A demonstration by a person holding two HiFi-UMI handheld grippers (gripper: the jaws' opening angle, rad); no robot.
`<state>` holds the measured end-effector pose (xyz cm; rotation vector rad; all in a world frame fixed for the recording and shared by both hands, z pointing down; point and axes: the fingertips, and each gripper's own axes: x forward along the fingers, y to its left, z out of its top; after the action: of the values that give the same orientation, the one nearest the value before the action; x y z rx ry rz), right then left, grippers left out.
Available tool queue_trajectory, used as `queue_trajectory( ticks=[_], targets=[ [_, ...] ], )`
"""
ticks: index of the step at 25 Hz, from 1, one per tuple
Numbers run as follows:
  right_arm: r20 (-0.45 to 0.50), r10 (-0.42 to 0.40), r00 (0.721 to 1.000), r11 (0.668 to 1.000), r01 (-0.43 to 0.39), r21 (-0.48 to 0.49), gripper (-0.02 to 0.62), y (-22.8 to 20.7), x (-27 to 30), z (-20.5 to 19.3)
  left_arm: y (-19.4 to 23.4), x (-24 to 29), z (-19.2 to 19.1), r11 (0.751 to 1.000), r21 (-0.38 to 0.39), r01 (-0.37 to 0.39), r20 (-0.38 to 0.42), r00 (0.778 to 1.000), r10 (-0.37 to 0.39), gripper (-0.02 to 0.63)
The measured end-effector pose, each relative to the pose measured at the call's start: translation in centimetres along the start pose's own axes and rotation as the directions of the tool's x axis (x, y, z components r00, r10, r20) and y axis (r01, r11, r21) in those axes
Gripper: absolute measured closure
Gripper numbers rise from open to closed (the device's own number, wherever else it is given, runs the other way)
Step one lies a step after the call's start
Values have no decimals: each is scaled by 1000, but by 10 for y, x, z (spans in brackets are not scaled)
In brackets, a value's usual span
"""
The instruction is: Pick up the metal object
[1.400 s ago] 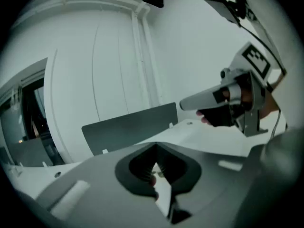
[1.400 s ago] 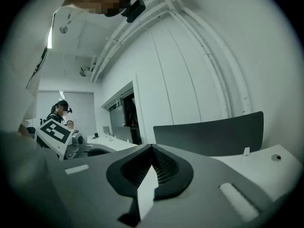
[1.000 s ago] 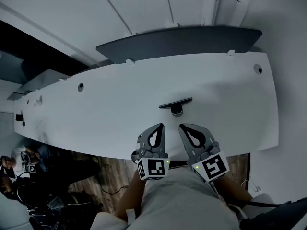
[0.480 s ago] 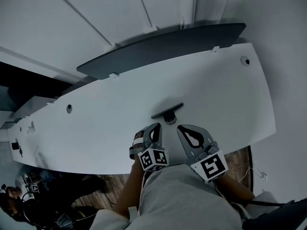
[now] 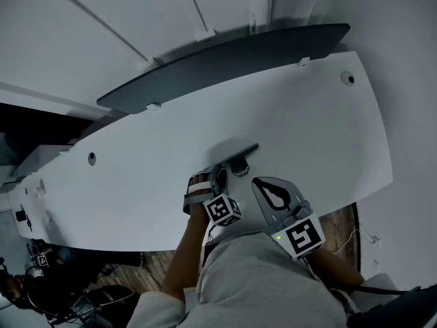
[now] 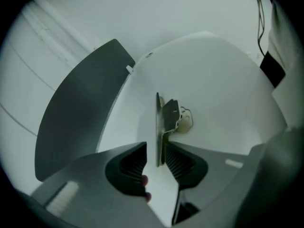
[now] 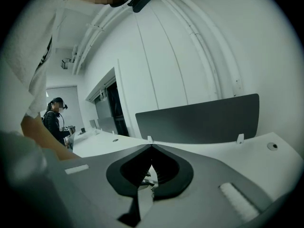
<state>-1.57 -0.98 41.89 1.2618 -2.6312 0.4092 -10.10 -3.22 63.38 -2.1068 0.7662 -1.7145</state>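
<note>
The metal object (image 5: 237, 158) is a flat dark strip with a small bracket, lying on the white table (image 5: 307, 135). In the left gripper view the strip (image 6: 158, 118) stands edge-on and runs in between the two jaws. My left gripper (image 5: 218, 176) is turned on its side at the object's near end. Its jaws are opening around the strip, with a gap showing on the left side (image 6: 159, 148). My right gripper (image 5: 263, 182) hovers just right of it by the table's front edge, shut and empty (image 7: 152, 148).
A dark grey divider panel (image 5: 225, 57) runs along the table's far edge. Round cable holes (image 5: 349, 78) (image 5: 91, 158) sit near both ends of the table. A person (image 7: 54, 118) stands far off to the left. Wood floor (image 5: 345, 227) shows below the front edge.
My left gripper has gone forward from beside the right one to the metal object, rolled onto its side, and its jaws have parted. The right gripper has stayed put.
</note>
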Motion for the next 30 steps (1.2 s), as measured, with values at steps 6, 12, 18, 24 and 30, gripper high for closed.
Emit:
queue_trajectory(
  ticks=[6,12,18,24,30],
  targets=[
    [-29,-37,999,999,37,21,594,-14,-2,-7,0,19,0,996,86,21,-26,999,-18,492],
    [-40,-46,998,998,47,44,594,-18,3,-10,-2,32,3,989,149,6,-31,1000,-1,518],
    [-59,-44,997,998,47,45,594,-18,0,-16,7,35,8,979,186,-78,-13,997,82,595],
    [-52,-42,998,998,45,48,594,-21,2,-16,9,34,12,981,168,-96,39,995,91,604],
    [-58,-35,998,999,37,30,594,-23,4,-16,21,11,23,990,40,-134,100,987,130,606]
  ],
)
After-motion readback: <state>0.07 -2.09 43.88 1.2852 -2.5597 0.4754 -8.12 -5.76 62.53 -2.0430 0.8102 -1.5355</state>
